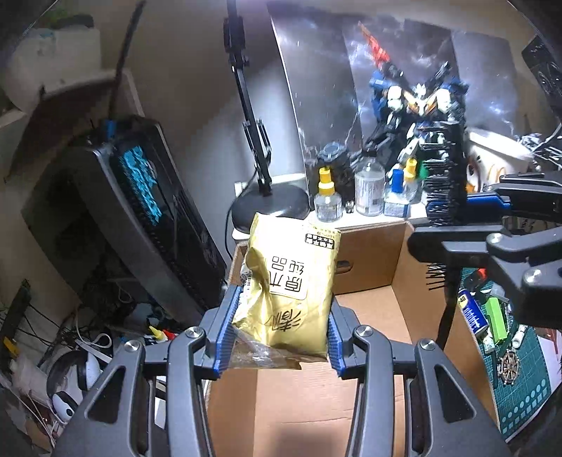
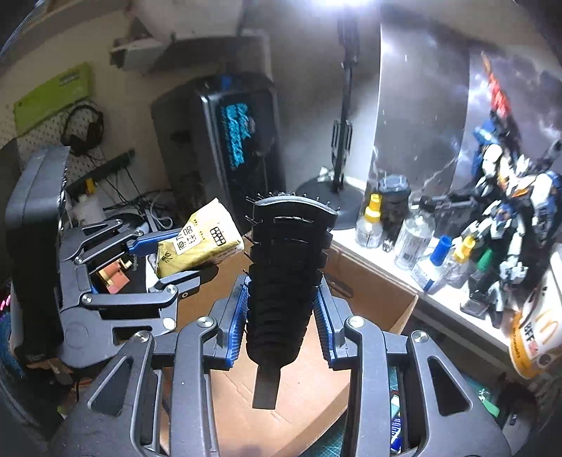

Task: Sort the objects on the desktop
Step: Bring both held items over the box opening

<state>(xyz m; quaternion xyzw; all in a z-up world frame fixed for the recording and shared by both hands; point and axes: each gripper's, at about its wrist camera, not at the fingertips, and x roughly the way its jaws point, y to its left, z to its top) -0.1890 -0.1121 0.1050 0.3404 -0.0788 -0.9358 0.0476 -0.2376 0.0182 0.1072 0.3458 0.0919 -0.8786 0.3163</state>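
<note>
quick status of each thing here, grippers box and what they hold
left gripper: shut on gold packet
gold packet: held above the box
right gripper: shut on black brush
black brush: held upright over the box, handle down
box: open, floor bare where visible
lamp: on

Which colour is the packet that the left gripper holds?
Gold, with a white label; the packet shows best in the left wrist view.
</note>
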